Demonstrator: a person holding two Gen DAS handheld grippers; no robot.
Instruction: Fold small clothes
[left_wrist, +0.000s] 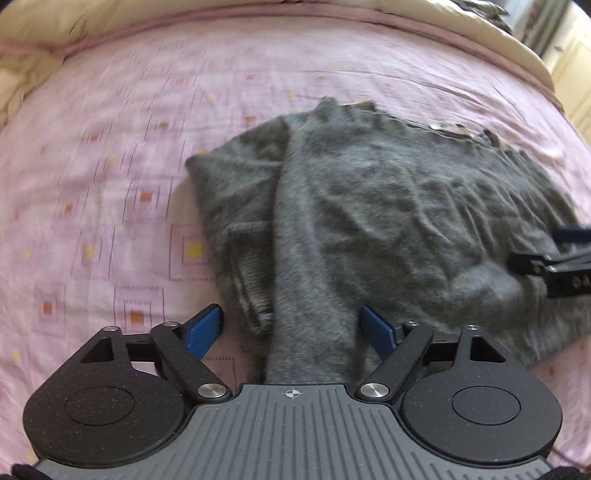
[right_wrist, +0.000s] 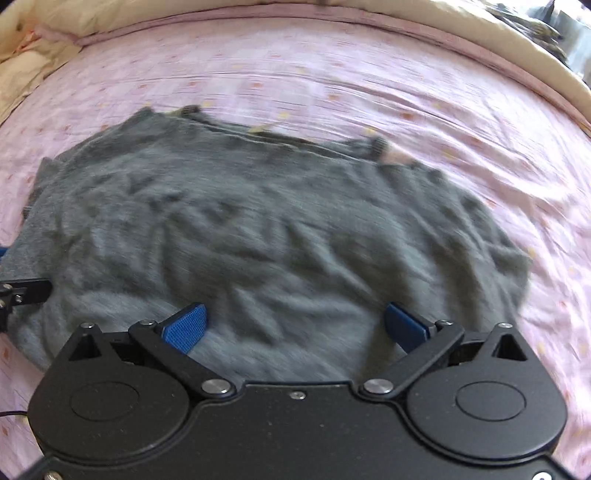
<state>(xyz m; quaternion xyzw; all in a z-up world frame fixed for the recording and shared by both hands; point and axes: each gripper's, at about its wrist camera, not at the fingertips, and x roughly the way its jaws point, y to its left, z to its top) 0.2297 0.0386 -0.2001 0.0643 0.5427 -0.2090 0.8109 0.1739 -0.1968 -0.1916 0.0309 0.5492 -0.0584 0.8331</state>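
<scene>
A fuzzy grey sweater (left_wrist: 388, 206) lies on the pink bed sheet (left_wrist: 110, 147). In the left wrist view one sleeve (left_wrist: 310, 277) is folded over its body and runs down between the wide-apart blue fingers of my left gripper (left_wrist: 293, 330), which is open. A ribbed cuff (left_wrist: 253, 295) lies just left of that sleeve. In the right wrist view the sweater (right_wrist: 258, 236) spreads flat, and my right gripper (right_wrist: 295, 326) hovers open over its near hem. Each gripper shows at the edge of the other's view: the right one (left_wrist: 561, 262) and the left one (right_wrist: 18, 291).
The pink patterned sheet (right_wrist: 406, 92) covers the bed around the sweater. A cream quilt (left_wrist: 55, 26) is bunched along the far edge and left corner. Dark things and furniture (right_wrist: 546, 26) show beyond the bed at the upper right.
</scene>
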